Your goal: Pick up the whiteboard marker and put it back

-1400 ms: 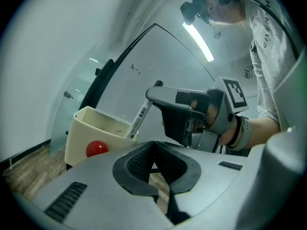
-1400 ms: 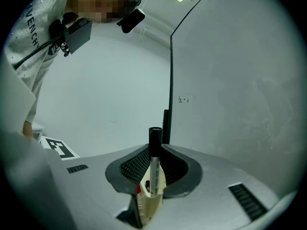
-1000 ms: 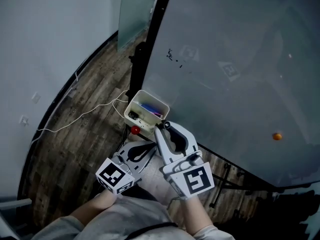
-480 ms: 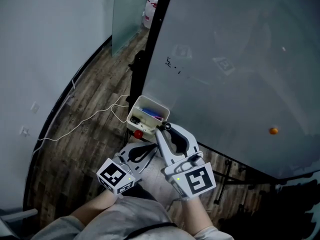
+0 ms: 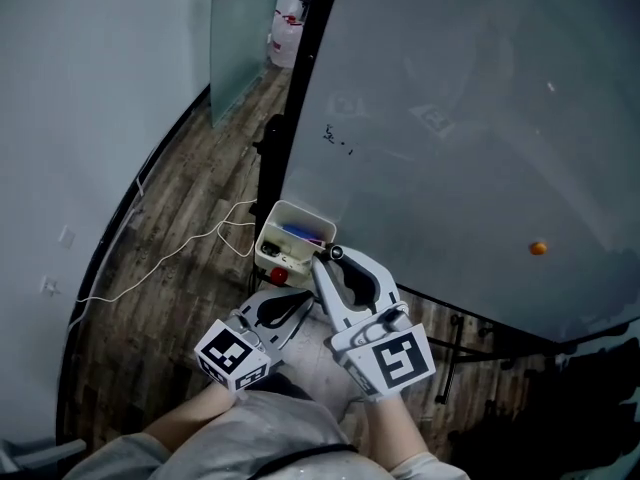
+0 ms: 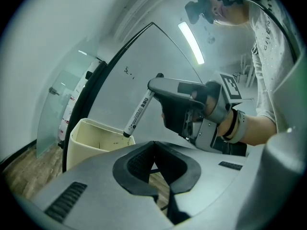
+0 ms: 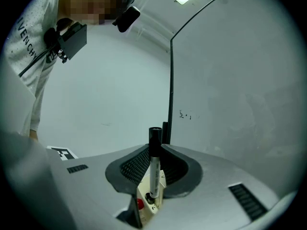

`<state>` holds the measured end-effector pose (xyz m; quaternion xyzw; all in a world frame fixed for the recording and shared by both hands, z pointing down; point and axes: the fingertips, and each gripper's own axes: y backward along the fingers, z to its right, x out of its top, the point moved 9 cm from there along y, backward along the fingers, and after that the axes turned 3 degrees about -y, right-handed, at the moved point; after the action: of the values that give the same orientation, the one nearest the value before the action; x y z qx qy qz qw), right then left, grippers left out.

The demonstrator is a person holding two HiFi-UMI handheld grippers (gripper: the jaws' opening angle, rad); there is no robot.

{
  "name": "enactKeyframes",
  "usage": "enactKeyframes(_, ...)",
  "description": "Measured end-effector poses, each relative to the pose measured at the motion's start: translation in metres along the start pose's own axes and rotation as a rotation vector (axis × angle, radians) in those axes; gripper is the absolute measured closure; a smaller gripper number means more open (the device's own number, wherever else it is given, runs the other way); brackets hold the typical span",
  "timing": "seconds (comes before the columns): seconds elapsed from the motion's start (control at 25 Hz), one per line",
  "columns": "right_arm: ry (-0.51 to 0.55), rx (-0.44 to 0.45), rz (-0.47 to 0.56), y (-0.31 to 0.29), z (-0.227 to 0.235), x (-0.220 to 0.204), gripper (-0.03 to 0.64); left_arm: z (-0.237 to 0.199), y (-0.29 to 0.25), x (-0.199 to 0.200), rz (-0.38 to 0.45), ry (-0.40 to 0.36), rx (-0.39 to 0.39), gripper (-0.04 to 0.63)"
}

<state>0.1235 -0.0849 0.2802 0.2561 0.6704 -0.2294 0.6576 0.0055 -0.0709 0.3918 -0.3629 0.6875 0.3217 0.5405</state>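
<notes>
Dark wood-plank floor [image 5: 160,298], pale wall [image 5: 90,88], frosted glass door [image 5: 240,38], black-framed whiteboard [image 5: 470,138], ceiling strip light [image 6: 191,42].

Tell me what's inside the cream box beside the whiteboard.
The box holds something blue and a small dark item; what they are is unclear. The right gripper, shut on the marker, covers its near corner.

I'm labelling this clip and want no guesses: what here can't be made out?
- Scribble on whiteboard: too small, every view.
- Bin contents: head view, right gripper covers part; left gripper view, its wall hides them.
- Marker print: left gripper view, too blurred.
</notes>
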Motion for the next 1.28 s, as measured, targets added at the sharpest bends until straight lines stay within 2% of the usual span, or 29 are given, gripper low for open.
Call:
enactKeyframes(0.32, -0.018, -0.019, -0.021, 0.004, -0.002, 0.006, 0.54, -0.001, 0.002, 0.004, 0.011, -0.007, -0.036, 0.58)
enactKeyframes(0.92, 0.025, -0.067, 0.001, 0.004, -0.01, 0.022, 0.54, -0.004, 0.003, 0.017, 0.024, -0.029, -0.091, 0.58)
enactKeyframes(1.28, 0.002, -0.088, 0.021, 0.003, -0.009, 0.026, 0.54, -0.007, 0.001, 0.018, 0.019, -0.033, -0.124, 0.58)
